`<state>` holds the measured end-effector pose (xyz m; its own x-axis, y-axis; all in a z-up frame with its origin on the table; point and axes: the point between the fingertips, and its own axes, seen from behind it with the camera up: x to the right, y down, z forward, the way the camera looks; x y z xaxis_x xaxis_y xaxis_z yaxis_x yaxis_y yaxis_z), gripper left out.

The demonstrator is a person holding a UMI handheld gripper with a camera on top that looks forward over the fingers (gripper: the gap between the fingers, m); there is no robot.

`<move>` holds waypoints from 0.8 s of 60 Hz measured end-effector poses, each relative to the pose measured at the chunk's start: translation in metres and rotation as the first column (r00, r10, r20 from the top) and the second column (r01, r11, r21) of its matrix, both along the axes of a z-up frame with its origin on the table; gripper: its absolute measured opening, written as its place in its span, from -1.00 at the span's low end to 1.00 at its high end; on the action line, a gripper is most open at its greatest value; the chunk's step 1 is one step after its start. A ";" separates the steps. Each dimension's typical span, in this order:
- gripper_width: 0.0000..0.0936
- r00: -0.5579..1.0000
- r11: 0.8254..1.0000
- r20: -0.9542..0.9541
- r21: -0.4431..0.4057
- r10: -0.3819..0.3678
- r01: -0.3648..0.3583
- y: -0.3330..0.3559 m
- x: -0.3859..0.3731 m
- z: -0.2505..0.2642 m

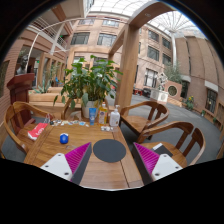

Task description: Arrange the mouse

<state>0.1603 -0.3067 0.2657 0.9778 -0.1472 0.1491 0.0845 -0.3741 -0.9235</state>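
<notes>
A round dark grey mouse mat [109, 151] lies on the wooden table [60, 143], between and just ahead of my fingers. My gripper [112, 160] is open and empty above the table's near part, its pink pads [77, 157] standing wide apart on either side of the mat. A small blue thing [64, 138], possibly the mouse, sits on the table to the left, beyond the left finger. I cannot tell its shape for sure.
A red item [37, 130] lies at the table's left end. Bottles [103, 115] and a potted plant [90, 78] stand at the table's far edge. Wooden chairs [175, 140] stand around the table. A building with a glass roof rises beyond.
</notes>
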 end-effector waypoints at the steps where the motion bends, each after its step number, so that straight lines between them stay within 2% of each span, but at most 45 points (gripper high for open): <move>1: 0.82 1.000 1.000 0.000 -0.008 -0.002 0.002 -0.001 0.000 -0.003; 8: 0.81 1.000 0.997 0.001 -0.071 -0.003 0.003 -0.010 -0.002 -0.036; 15: 0.82 1.000 0.988 -0.021 -0.151 0.009 -0.012 0.001 -0.011 -0.109; 28: 0.83 0.989 0.944 -0.098 -0.299 0.112 -0.137 0.017 -0.095 -0.214; 35: 0.84 0.976 0.935 -0.135 -0.291 0.169 -0.202 0.062 -0.149 -0.236; 48: 0.83 0.964 0.943 -0.165 -0.228 0.206 -0.241 0.190 -0.222 -0.247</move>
